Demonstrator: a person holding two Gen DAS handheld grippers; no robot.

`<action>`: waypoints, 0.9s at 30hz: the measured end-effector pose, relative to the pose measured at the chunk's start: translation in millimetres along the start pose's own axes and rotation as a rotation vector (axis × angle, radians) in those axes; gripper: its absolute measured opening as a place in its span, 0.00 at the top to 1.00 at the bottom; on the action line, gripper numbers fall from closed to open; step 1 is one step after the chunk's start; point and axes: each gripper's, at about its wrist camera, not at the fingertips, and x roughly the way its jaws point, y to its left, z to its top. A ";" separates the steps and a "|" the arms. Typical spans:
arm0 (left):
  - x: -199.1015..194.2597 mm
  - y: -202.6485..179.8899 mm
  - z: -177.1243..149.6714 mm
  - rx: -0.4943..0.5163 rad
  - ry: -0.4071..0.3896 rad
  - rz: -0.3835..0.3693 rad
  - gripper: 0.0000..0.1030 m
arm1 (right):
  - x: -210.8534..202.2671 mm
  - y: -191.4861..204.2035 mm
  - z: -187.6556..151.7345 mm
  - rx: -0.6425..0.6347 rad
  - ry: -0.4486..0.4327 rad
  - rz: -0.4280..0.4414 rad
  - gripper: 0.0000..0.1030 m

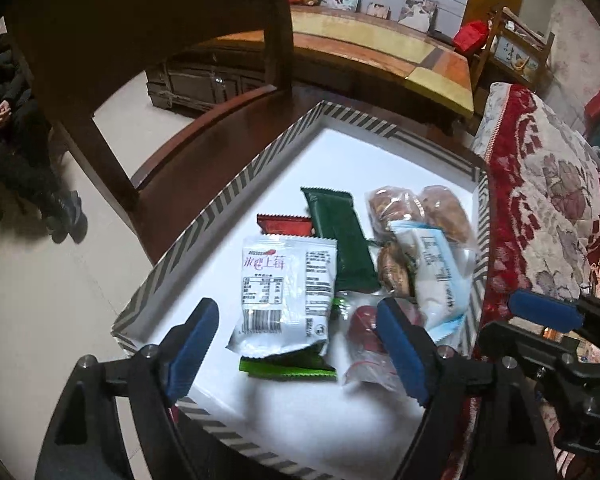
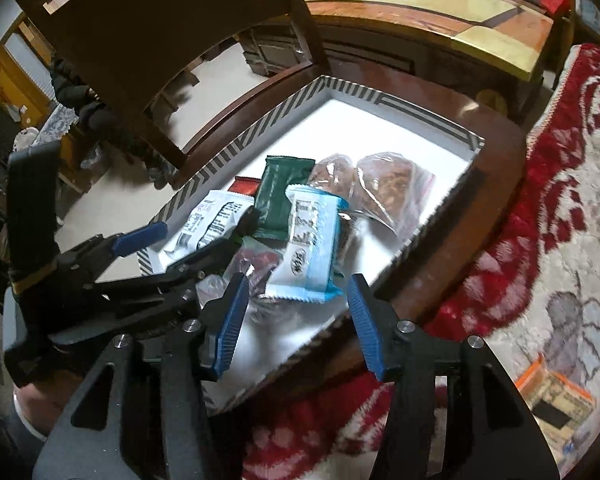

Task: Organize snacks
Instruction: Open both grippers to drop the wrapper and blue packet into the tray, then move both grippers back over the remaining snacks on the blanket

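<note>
Left wrist view: shallow white cardboard tray with grey-striped rim (image 1: 228, 196) resting on dark wooden chair seat (image 1: 188, 160). Inside the tray, toward its near corner: white foil sachet with barcode (image 1: 284, 292), dark green wrapped bar (image 1: 340, 244) just beyond it, red packet (image 1: 284, 224) mostly hidden under both, bright green wrapper (image 1: 288, 370) poking out beneath the sachet, clear bags of brown pastries (image 1: 416, 212) toward the far right wall, pale blue-and-white packet (image 1: 440, 276) leaning on them. Left gripper (image 1: 300, 348) hanging above the sachet, jaws spread wide, nothing clamped. Right wrist view: right gripper (image 2: 298, 322) above the tray's near edge, jaws apart and empty, the blue-and-white packet just ahead of the tips; floral red-and-cream blanket (image 2: 540, 216) right of the tray, orange snack box (image 2: 556, 396) lying on it. Judged step: release into the tray done, next item probably the orange box. Advice: lift clear before swinging sideways, avoid snagging loose wrappers, set further items in the tray's bare far half.
</note>
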 end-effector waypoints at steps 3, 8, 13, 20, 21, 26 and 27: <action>-9.3 -8.7 -0.1 0.014 -0.019 -0.008 0.19 | -10.7 -4.5 -6.8 0.015 -0.017 -0.005 0.51; -23.0 -30.1 -2.4 0.050 -0.041 -0.042 0.18 | -31.8 -17.2 -18.3 0.045 -0.050 -0.018 0.50; -31.6 -58.8 -7.0 0.098 -0.045 -0.083 0.18 | -50.7 -37.5 -33.6 0.092 -0.073 -0.038 0.46; -36.5 -103.3 -20.2 0.182 -0.024 -0.136 0.18 | -73.9 -73.8 -63.3 0.171 -0.089 -0.073 0.46; -36.6 -109.4 -22.3 0.194 -0.021 -0.142 0.18 | -77.6 -81.2 -68.9 0.188 -0.091 -0.079 0.46; -34.3 -141.1 -31.3 0.250 0.003 -0.173 0.18 | -94.1 -112.3 -95.6 0.255 -0.098 -0.119 0.46; -33.1 -146.7 -32.9 0.258 0.010 -0.180 0.18 | -97.9 -119.3 -101.2 0.269 -0.100 -0.125 0.46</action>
